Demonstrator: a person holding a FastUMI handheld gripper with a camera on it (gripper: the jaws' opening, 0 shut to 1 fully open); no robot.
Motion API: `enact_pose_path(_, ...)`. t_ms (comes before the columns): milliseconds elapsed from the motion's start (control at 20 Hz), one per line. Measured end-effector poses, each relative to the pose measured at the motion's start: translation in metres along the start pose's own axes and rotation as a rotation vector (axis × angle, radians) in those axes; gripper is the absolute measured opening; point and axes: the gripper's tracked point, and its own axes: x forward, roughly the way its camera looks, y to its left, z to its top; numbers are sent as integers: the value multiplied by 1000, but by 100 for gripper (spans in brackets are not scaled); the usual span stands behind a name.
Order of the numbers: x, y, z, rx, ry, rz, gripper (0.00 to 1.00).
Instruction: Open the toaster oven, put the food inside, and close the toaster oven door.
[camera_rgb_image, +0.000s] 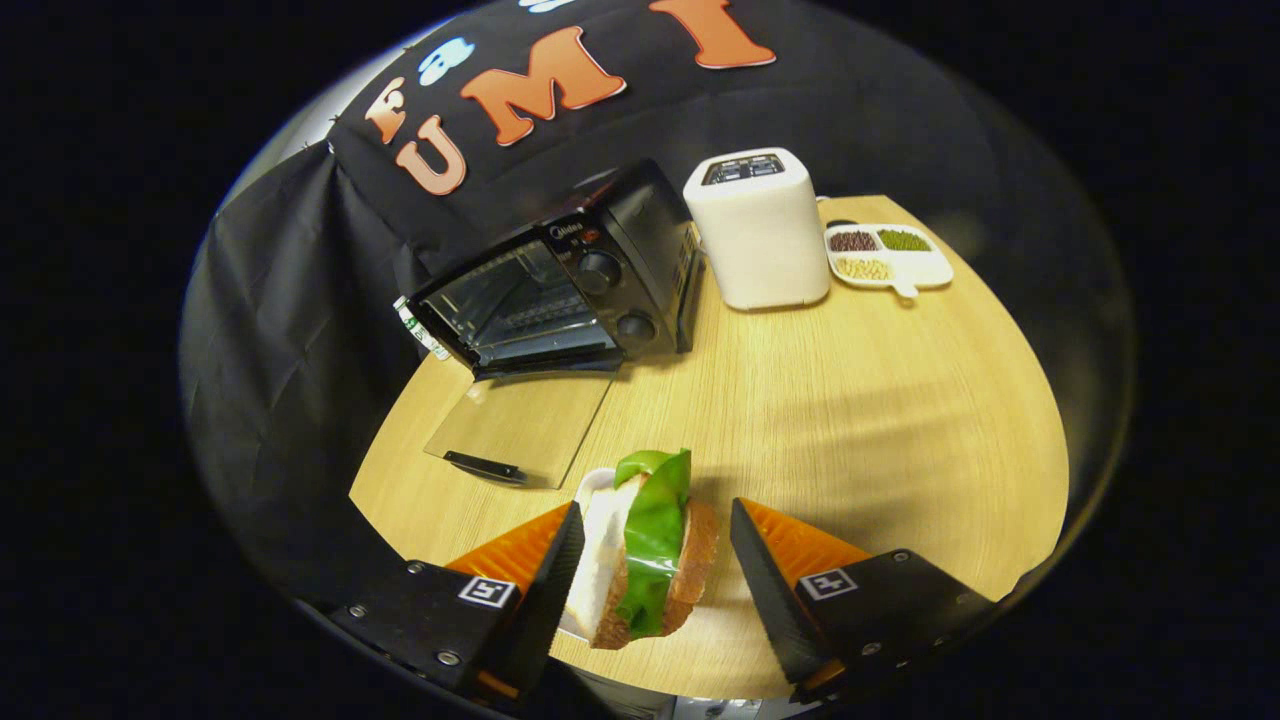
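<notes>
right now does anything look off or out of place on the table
Nothing spilled or damaged. The sandwich stands on edge between the open gripper fingers, over a white plate; the left finger seems to touch it, the right is apart. The toaster oven door lies flat open, as the task needs.

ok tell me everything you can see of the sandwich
The sandwich looks like a white bread slice, a glossy green leaf-like layer and a brown-crusted slice. It stands on edge between the fingers of the hand-held gripper, over a white plate on the wooden table. The left finger touches the white slice; a gap shows at the right finger, so the gripper is open.
</notes>
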Motion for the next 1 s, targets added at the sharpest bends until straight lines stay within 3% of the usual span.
enact_pose_path(300, 1, 13, -2, 182, 79, 80, 44)
enact_pose_path(400, -1, 16, 0, 192, 73, 77, 37)
enact_pose_path(800, -40, 37, 57, 181, -162, 58, 31)
enact_pose_path(1000, -39, 77, 79, 200, -266, 117, 31)
